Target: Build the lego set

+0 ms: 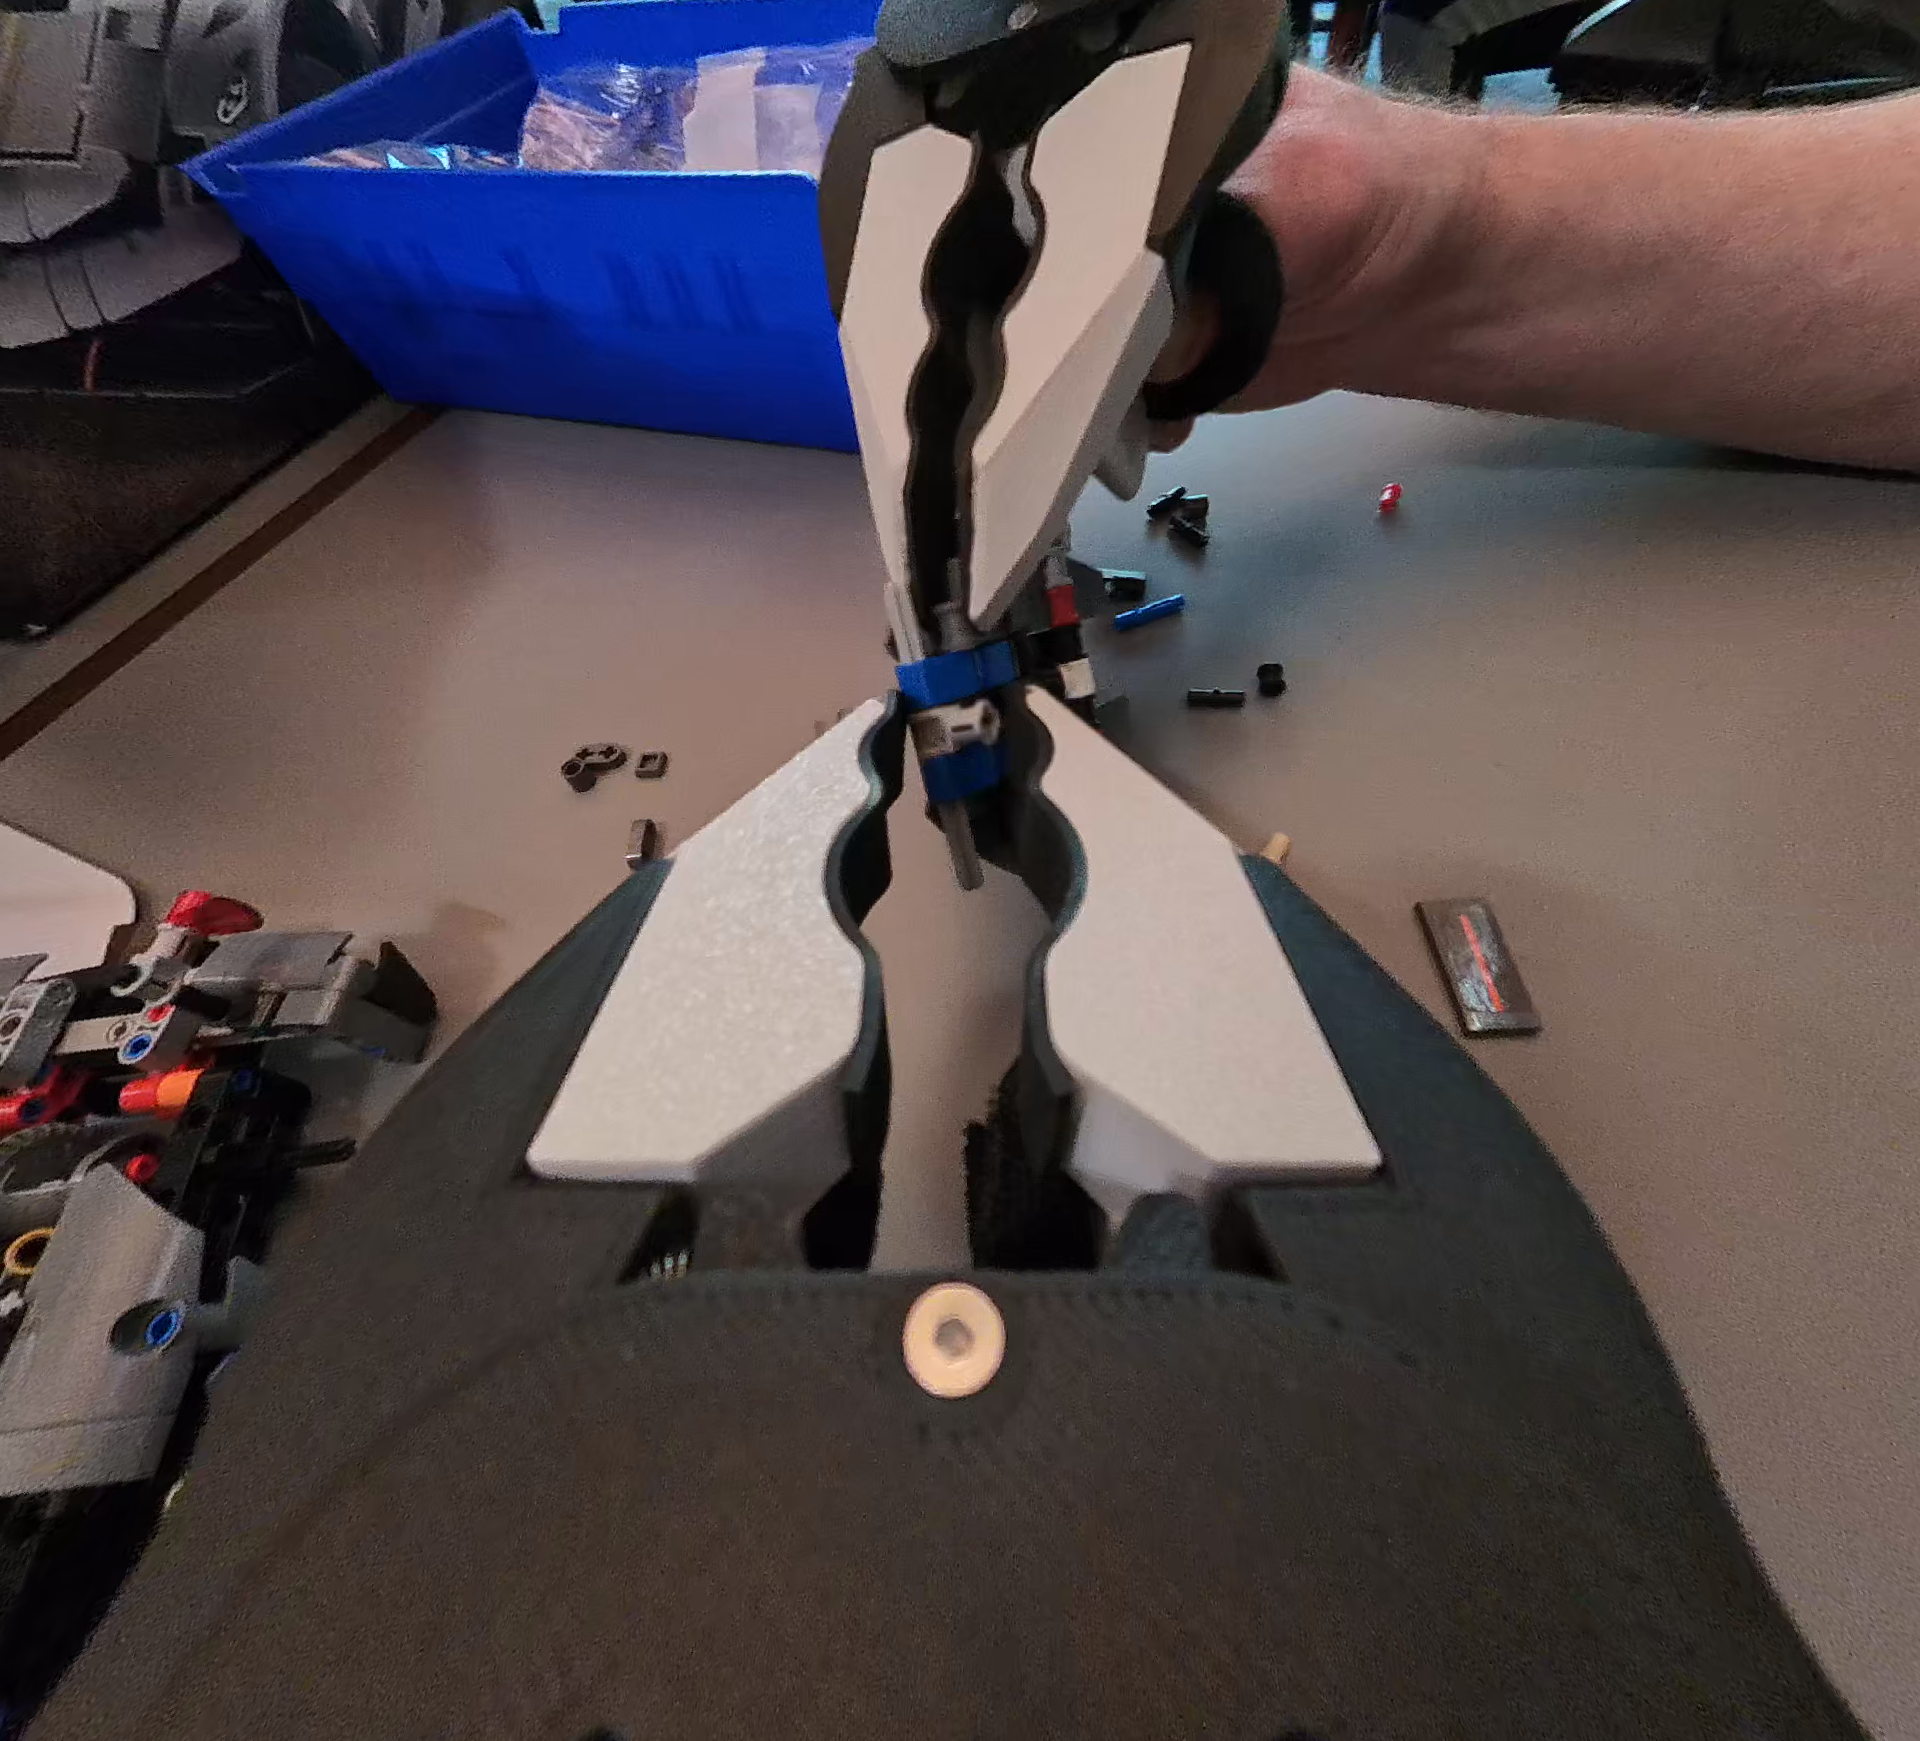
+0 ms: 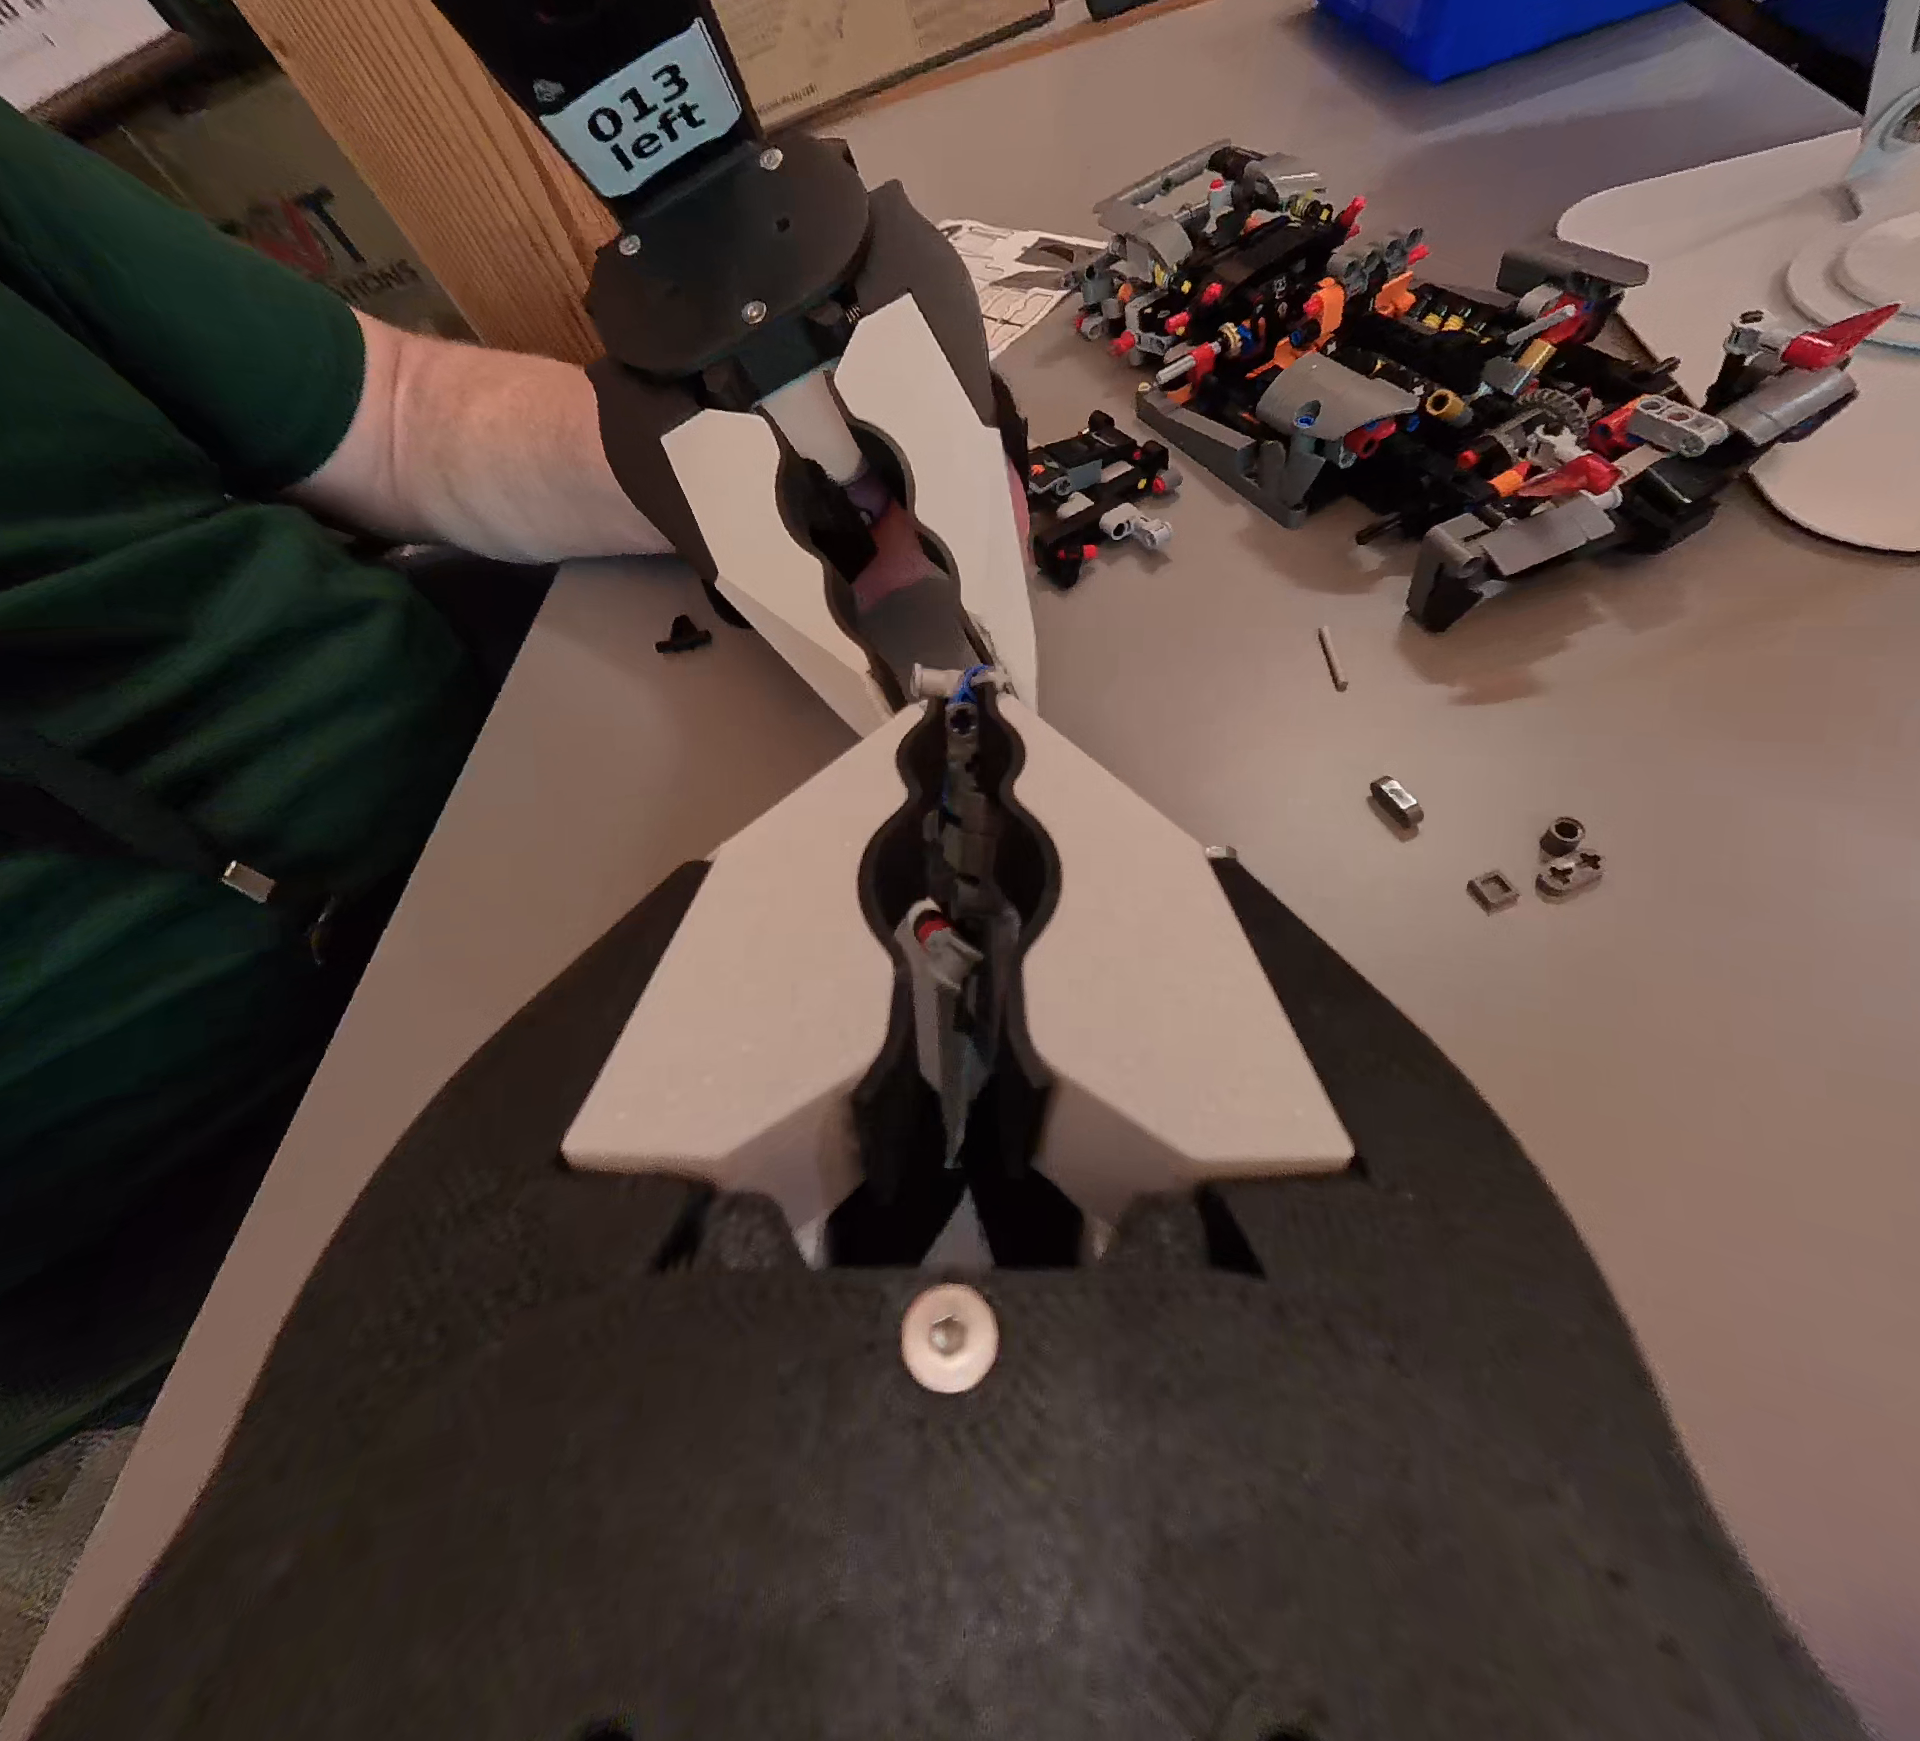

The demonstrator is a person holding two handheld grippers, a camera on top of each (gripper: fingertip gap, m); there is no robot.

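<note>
Two grippers meet tip to tip above the grey table [image 1: 520,611]. The left gripper [image 1: 951,735] jaws clench the small blue-and-grey brick subassembly [image 1: 956,715]; the right gripper [image 2: 961,704], from twelve o'clock, clamps its far end. Uneven pushing could pop the grey axle [image 1: 964,844] loose or drop the piece among the scattered black pins [image 1: 1216,697].

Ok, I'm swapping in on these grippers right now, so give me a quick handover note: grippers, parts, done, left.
Left gripper: shut on the blue sub-assembly, held above the table.
Right gripper: shut on a dark sub-assembly, tip to tip with the left.
Done: the large car chassis is partly built and lies on the table.
Left: join the two held pieces; loose pins still lie unused.
</note>
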